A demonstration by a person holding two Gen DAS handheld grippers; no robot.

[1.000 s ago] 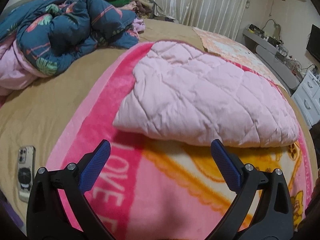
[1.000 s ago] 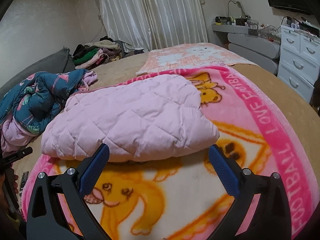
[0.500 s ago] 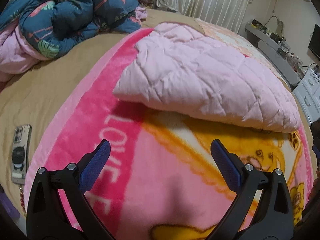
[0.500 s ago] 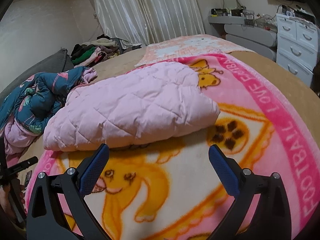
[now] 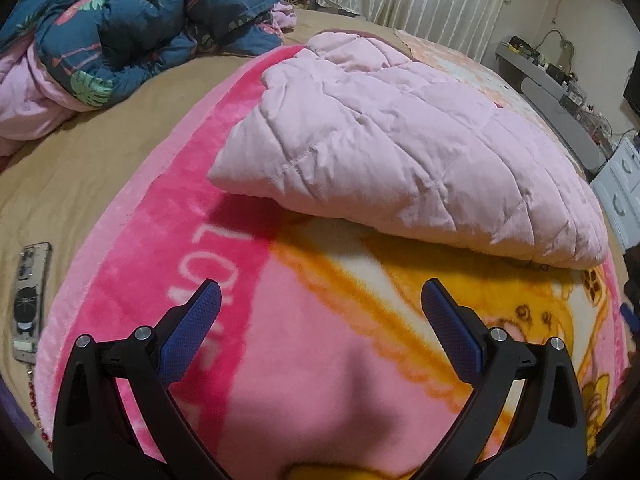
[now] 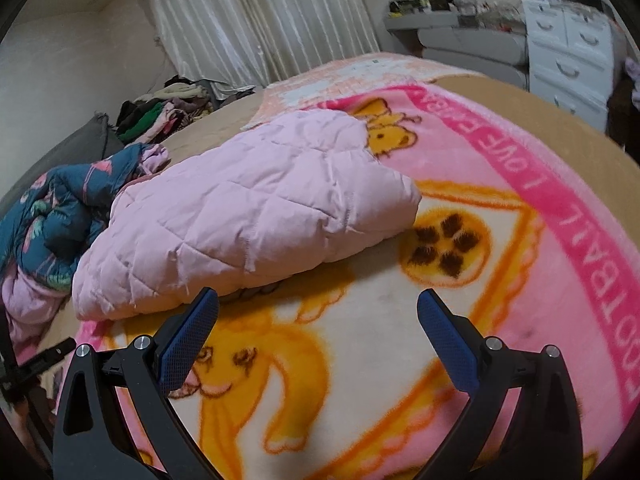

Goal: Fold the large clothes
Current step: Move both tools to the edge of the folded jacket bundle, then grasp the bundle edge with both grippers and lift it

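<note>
**Folded pink coat on the bed, both grippers wide open**

Far left: a phone flat on the tan bed cover, near the edge. Farther back on the left, a dark blue flowery quilt in a crumpled heap, with soft pink cloth under it. Behind that heap, a pile of clothes at the far side of the bed, next to the pale curtain.

In the middle: a big pink cartoon blanket spread flat over the bed. On top of it, toward the far half, a pink quilted coat, folded into a thick, puffy bundle. Near edge of the bundle just beyond both tools, not touching them.

Near and low: left gripper with blue pads, spread wide apart, nothing between them, above the blanket. Right gripper the same: spread wide, nothing held, above the yellow cartoon animal. Left pad of the right gripper close to the near edge of the coat.

Far right: a white chest of drawers and a grey shelf with small clutter by the wall.
</note>
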